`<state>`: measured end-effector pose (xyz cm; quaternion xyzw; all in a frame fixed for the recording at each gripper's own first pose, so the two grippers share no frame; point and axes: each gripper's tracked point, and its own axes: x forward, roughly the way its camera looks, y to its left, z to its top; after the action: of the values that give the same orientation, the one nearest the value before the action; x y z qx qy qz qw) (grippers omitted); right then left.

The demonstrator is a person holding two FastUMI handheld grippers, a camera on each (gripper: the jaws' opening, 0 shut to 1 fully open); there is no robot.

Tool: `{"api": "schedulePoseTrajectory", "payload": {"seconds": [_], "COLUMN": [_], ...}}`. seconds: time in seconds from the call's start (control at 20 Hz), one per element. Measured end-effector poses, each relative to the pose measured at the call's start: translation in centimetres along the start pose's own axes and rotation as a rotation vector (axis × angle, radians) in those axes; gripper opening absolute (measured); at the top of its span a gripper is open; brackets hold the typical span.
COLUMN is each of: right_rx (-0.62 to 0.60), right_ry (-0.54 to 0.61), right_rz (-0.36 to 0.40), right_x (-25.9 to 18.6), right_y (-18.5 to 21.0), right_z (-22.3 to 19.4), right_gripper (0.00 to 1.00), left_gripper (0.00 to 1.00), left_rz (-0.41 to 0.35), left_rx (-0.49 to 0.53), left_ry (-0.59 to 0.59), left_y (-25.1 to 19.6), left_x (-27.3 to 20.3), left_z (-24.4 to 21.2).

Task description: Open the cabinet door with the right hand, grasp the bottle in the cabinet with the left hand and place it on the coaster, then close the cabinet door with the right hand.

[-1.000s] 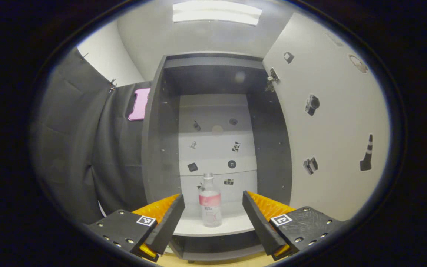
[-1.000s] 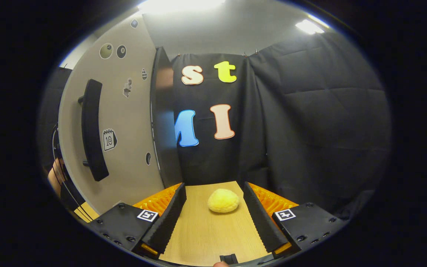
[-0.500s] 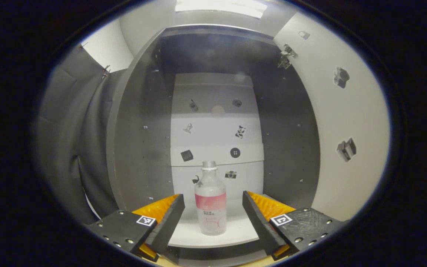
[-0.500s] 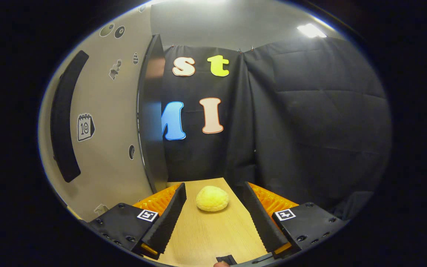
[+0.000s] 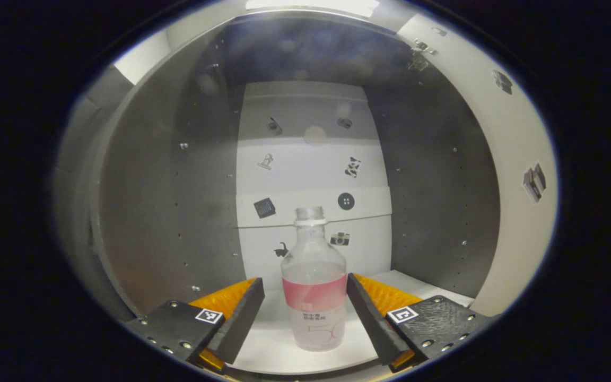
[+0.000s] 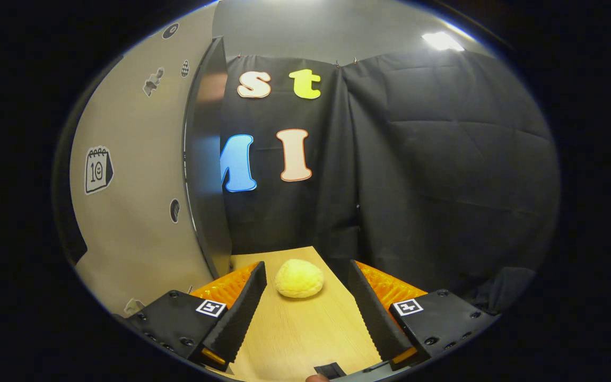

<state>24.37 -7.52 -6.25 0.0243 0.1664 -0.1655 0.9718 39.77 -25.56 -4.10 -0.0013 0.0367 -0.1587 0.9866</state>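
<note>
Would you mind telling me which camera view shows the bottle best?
The left gripper view: the bottle stands upright on the cabinet shelf, between the open left gripper. The right gripper view faces the table and open cabinet door instead.

Left tool (image 5: 305, 297): fingers spread wide, level, pointing forward. Right tool (image 6: 305, 294): fingers equally wide apart, holding nothing.

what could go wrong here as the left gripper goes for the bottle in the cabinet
The bottle stands upright on the cabinet shelf, slightly right of centre between the open fingers of the left gripper. The right finger looks almost against it, so pushing further in might nudge or tip it. The open cabinet door hangs beside the right gripper, which could bump it.
</note>
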Motion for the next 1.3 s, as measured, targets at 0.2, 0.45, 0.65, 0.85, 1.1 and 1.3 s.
{"api": "schedulePoseTrajectory", "payload": {"seconds": [0.2,0.45,0.65,0.85,1.1,1.3], "right_rx": [-0.009,-0.002,-0.020,-0.021,-0.022,-0.017], "right_ry": [0.000,0.016,0.013,0.012,-0.001,-0.001], "right_rz": [-0.014,-0.014,0.001,0.035,0.084,0.119], "right_x": [0.4,0.6,0.4,0.1,-0.6,-1.2], "right_y": [0.2,0.3,0.4,0.6,0.6,0.5], "right_z": [-0.2,-0.7,-0.6,-0.6,-0.5,-0.6], "right_gripper": [0.98,0.98,0.98,0.98,0.98,0.93], "left_gripper": [0.96,0.82,0.74,0.74,0.77,0.72], "left_rz": [-0.026,-0.040,-0.042,-0.026,0.019,0.059], "left_rx": [0.012,-0.013,-0.052,-0.060,-0.059,-0.072], "left_ry": [0.021,0.027,-0.001,-0.033,-0.057,-0.072], "left_y": [-0.3,-0.3,0.1,1.0,2.8,4.4], "left_x": [1.4,1.3,-1.0,-4.3,-9.3,-13.4], "left_z": [-1.2,-1.4,0.0,1.5,2.6,2.7]}}
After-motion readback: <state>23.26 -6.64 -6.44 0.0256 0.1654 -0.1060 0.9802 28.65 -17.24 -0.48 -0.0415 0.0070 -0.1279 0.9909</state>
